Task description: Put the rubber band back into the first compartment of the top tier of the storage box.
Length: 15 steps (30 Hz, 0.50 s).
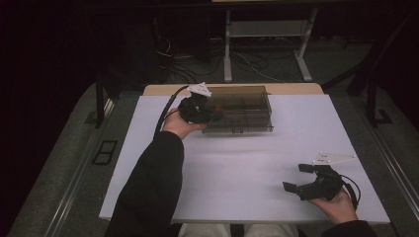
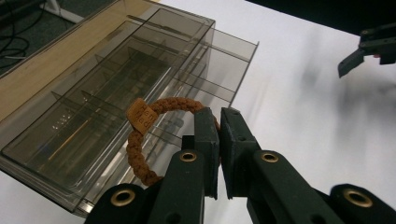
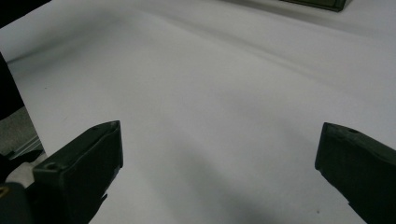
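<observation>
The left gripper [image 2: 219,122] pinches a braided brown band [image 2: 140,140] over the clear organizer box [image 1: 247,106] at the table's [image 1: 247,163] twelve o'clock. The right gripper [image 1: 299,177], jaws spread, rests at five o'clock.

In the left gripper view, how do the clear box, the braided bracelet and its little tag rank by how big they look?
1. Clear compartment box, largest by far.
2. Braided brown bracelet, pinched in the left gripper in front of the box.
3. Tag on the bracelet, smallest.
The bracelet hangs nearer the camera, yet the order is plain.
</observation>
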Motion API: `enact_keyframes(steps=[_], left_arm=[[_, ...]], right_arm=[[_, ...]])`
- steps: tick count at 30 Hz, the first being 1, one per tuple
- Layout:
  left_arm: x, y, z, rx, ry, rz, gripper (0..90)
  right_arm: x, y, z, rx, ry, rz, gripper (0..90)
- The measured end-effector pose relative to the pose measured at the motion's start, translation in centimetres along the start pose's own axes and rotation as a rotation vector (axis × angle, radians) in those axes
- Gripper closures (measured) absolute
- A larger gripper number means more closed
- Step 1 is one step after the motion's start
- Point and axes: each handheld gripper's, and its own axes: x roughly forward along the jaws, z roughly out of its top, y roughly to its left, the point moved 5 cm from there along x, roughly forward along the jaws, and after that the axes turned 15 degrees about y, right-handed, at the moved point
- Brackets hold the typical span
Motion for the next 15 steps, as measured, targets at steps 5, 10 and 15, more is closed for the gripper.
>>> enact_keyframes(steps=[5, 10, 15], left_arm=[[0.6, 0.4, 0.1, 0.002, -0.006, 0.016, 84.9], [1.4, 0.9, 0.0, -0.004, 0.004, 0.023, 84.9], [2.0, 1.3, -0.2, -0.016, 0.011, 0.029, 84.9]], right_arm=[[0.0, 0.0, 0.0, 0.004, 0.001, 0.000, 0.2], [0.0, -0.1, 0.0, 0.001, 0.003, 0.001, 0.2], [0.0, -0.1, 0.0, -0.001, 0.003, 0.000, 0.2]])
